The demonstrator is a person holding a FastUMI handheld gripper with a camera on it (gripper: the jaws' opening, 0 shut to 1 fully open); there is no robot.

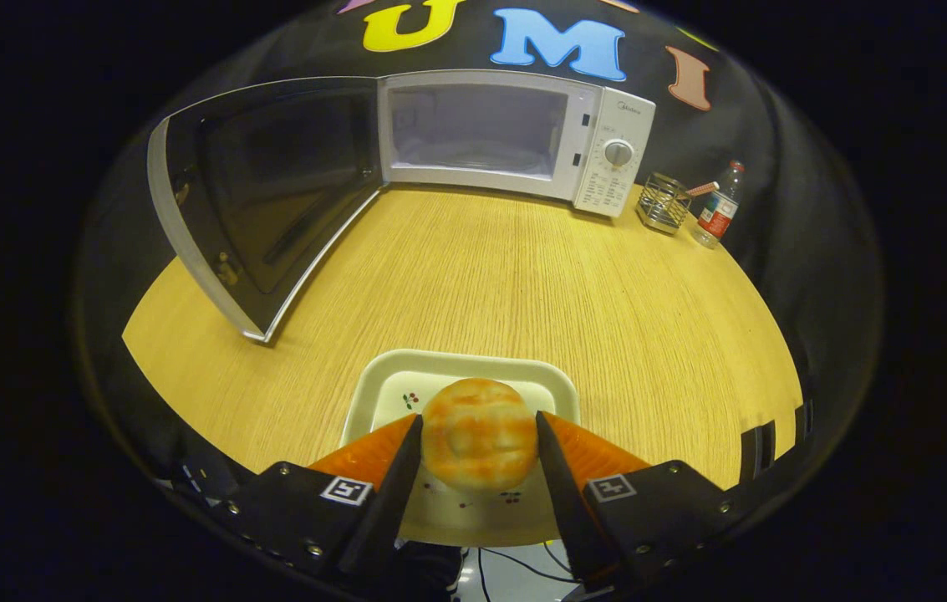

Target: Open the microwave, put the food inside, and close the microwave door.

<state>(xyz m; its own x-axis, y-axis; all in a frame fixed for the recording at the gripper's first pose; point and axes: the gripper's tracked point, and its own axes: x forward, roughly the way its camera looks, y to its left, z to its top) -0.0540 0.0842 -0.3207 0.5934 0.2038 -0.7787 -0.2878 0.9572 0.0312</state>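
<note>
Gripper-mounted fisheye, looking forward over table [523, 284], facing microwave [515, 138] beyond

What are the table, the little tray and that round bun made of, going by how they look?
Table: looks like wood or wood-look laminate, pale with fine straight grain, matte. Tray: probably plastic or melamine, smooth cream surface with a small printed cherry pattern. Bun, between the gripper fingers, which touch its sides: baked-looking mottled crust, though it may be a foam replica.

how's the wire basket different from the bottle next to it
The wire basket is open mesh, squat and see-through; the bottle is taller and slimmer, clear with a label and cap. The basket sits nearer the microwave. Both stand upright on the table, far beyond the gripper.
</note>
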